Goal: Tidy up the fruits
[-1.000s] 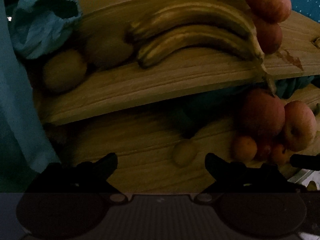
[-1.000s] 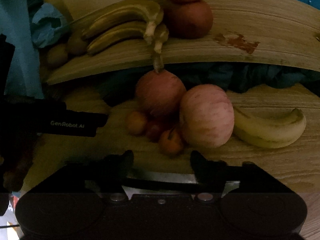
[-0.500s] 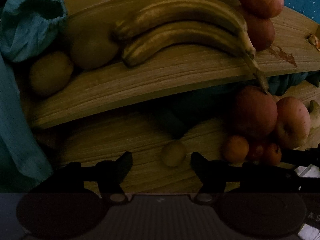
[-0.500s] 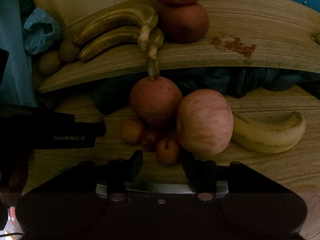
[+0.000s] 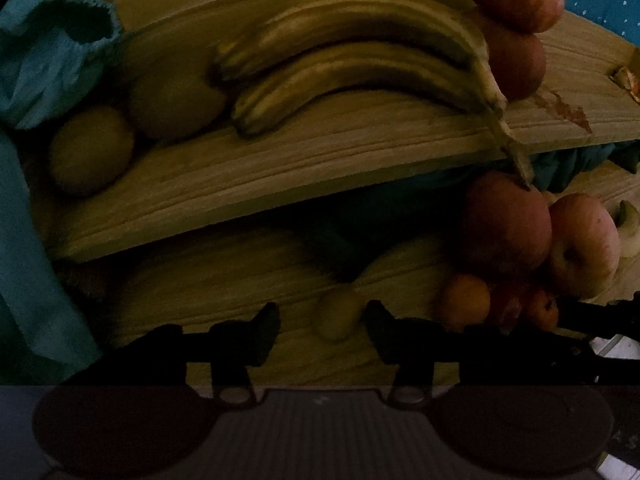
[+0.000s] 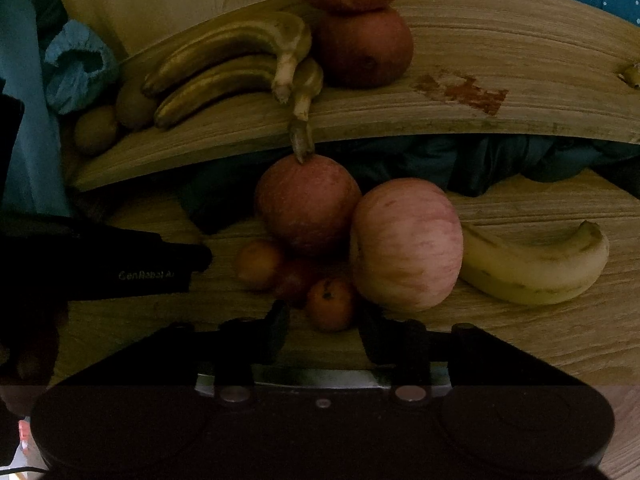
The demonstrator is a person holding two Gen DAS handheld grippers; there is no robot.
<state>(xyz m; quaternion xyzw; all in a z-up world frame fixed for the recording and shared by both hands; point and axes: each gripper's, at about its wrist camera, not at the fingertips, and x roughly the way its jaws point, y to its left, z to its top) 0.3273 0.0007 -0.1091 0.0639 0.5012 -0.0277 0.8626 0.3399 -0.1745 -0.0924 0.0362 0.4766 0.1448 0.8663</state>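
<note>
A small yellow-green fruit lies on the lower wooden shelf. It sits between the fingers of my open left gripper, nearer the right finger, with a gap on the left side. My right gripper is open around a small orange fruit, with both fingers close beside it. This orange fruit is the front one of a cluster with two more small fruits. Behind them stand a dark red apple and a pink striped apple. A lone banana lies to the right.
The upper shelf carries two bananas, two kiwis and two stacked apples. One banana stem hangs over the dark red apple. Blue cloth sits at the left and dark fabric under the upper shelf. The left gripper's body lies left of the cluster.
Both grippers have moved forward and their fingers have narrowed, the left around the yellow-green fruit and the right around the front small orange fruit. No fruit has moved.
</note>
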